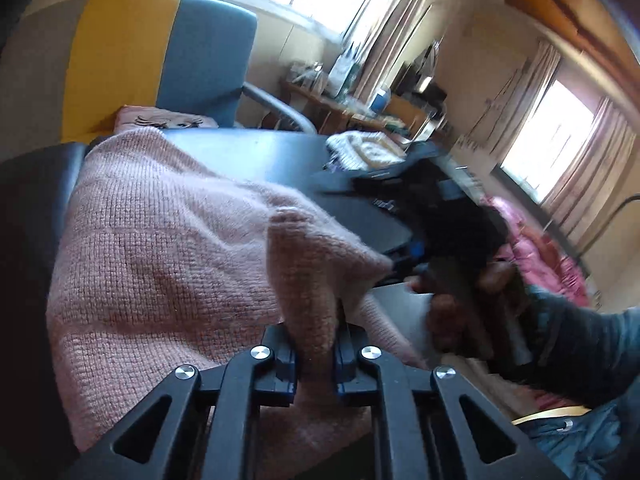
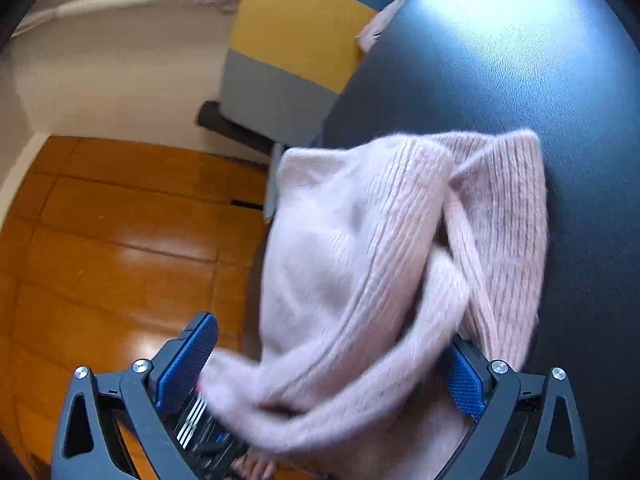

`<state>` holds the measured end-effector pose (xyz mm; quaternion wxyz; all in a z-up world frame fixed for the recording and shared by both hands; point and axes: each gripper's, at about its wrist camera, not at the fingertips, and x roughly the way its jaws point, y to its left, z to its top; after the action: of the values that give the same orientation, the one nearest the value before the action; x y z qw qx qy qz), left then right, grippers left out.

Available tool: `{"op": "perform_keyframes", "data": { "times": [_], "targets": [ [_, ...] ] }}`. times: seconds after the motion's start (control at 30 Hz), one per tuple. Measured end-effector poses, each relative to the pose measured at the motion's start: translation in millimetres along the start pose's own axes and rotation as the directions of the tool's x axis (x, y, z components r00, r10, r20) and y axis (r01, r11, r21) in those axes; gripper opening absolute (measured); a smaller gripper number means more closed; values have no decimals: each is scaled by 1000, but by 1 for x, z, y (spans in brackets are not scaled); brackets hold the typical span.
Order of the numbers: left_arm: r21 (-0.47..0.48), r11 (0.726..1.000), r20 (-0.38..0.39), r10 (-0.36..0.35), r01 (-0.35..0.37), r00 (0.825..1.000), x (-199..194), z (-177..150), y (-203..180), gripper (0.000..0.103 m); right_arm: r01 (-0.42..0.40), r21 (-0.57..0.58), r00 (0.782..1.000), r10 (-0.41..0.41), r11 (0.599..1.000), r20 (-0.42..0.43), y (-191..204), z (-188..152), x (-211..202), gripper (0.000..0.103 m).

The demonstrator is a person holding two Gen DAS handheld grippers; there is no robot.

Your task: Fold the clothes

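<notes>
Dark and glossy, the table carried a pink knit sweater whose length ran toward ten o'clock from the left gripper, which was pinched tight on a fold. The right gripper, at three o'clock, gaped wide around a sleeve, apparently not clamping it.

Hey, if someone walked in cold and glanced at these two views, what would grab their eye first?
The fuzzy pink sweater on the dark table, pinched in the left gripper. In the right wrist view it drapes between the wide-open right gripper fingers, beside a glossy orange wood floor. A yellow-and-blue chair stands behind.
</notes>
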<state>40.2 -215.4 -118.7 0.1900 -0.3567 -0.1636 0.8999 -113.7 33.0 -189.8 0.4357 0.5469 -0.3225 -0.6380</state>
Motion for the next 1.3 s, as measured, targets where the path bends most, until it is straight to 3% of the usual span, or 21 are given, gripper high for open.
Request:
{"op": "perform_keyframes", "data": {
  "times": [0.07, 0.13, 0.17, 0.23, 0.4, 0.5, 0.57, 0.7, 0.8, 0.87, 0.97, 1.1, 1.2, 1.3],
  "targets": [
    [-2, 999, 32, -48, 48, 998, -12, 2, -3, 10, 41, -31, 999, -41, 999, -9, 8, 6, 8, 88],
    [1, 997, 63, -82, 82, 995, -24, 6, -6, 10, 88, -94, 996, -89, 992, -5, 22, 14, 14, 41],
    [8, 996, 78, -90, 90, 993, -30, 9, -10, 10, 117, -145, 993, -117, 983, 8, 32, 19, 16, 31],
    [22, 994, 109, -108, 106, 988, -42, 16, -17, 10, 130, -237, 991, -123, 963, 42, 56, 26, 12, 23],
    [81, 977, 176, -206, 195, 963, -65, 24, -45, 10, 112, -529, 988, -38, 841, 149, 120, 14, -35, 21],
    [80, 969, 114, -241, 233, 964, -46, 16, -58, 11, 146, -586, 981, -40, 797, 191, 116, 3, -55, 21],
    [58, 970, 34, -240, 238, 970, -18, 4, -64, 11, 205, -576, 973, -100, 791, 209, 89, -8, -75, 21],
    [-22, 969, -103, -248, 247, 963, 38, -19, -73, 19, 338, -502, 940, -256, 796, 227, 26, -11, -77, 21],
    [-66, 964, -163, -266, 258, 950, 61, -32, -81, 26, 353, -465, 933, -267, 812, 242, -4, -10, -85, 21],
    [-75, 956, -176, -294, 285, 940, 60, -34, -87, 28, 360, -441, 929, -271, 822, 252, -23, -9, -91, 21],
    [-102, 940, -119, -337, 326, 934, 37, -28, -81, 28, 346, -446, 933, -251, 825, 258, -26, -7, -93, 21],
    [-184, 949, 43, -252, 255, 967, 7, -12, -51, 28, 319, -452, 943, -231, 833, 241, -31, -3, -93, 24],
    [-238, 966, 37, -92, 98, 995, 10, -9, -27, 28, 284, -429, 955, -213, 858, 206, -31, 1, -95, 29],
    [-296, 954, 42, -35, 46, 999, 11, -16, -13, 28, 266, -409, 961, -207, 873, 183, -28, 1, -109, 37]
  ]
}}
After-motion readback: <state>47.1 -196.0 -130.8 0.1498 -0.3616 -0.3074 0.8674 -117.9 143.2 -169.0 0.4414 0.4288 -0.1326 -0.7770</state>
